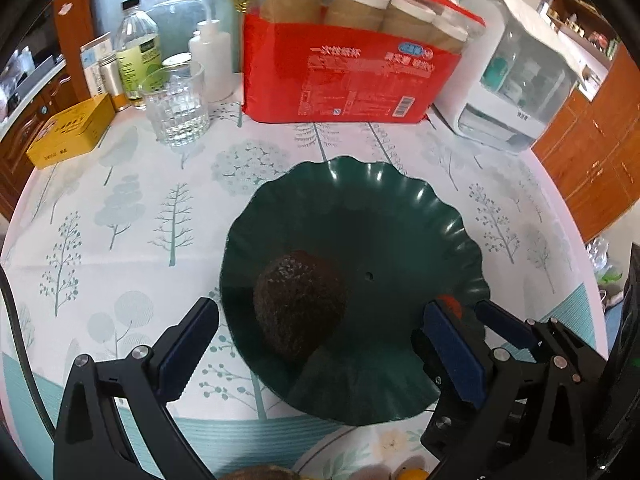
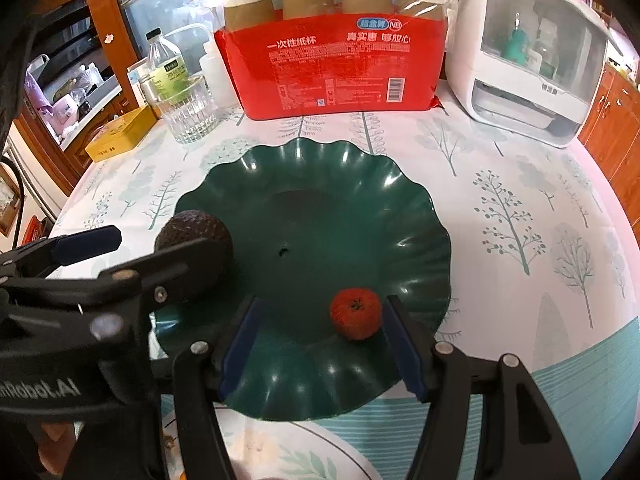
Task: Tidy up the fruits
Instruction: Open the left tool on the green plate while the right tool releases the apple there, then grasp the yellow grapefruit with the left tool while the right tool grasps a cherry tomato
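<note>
I have 2 fruits sitting in the green dish (image 2: pixel 420 216): the dark avocado (image 1: pixel 300 312) on its left side and the small red-orange fruit (image 2: pixel 355 313) toward its near right rim, well apart from each other. My left gripper (image 1: pixel 320 344) stands at its widest, straddling the avocado without touching it. My right gripper (image 2: pixel 324 344) is about half open, the orange fruit just inside its right finger (image 2: pixel 404 352), nothing pinched as far as I can tell from this angle.

Both pieces look released, so the step I judge to be in hand is a clean withdrawal. I would lift straight away from the dish, keep the fingers spread, and avoid brushing either fruit, since the round one could roll on the sloped, glossy wall.

Both grippers tilt steeply down toward the dish from its near edge, left beside right, close enough that I should mind them clashing. More fruit seems to lie on a floral plate (image 1: pixel 360 452) just nearer than the dish, though only slivers show.
</note>
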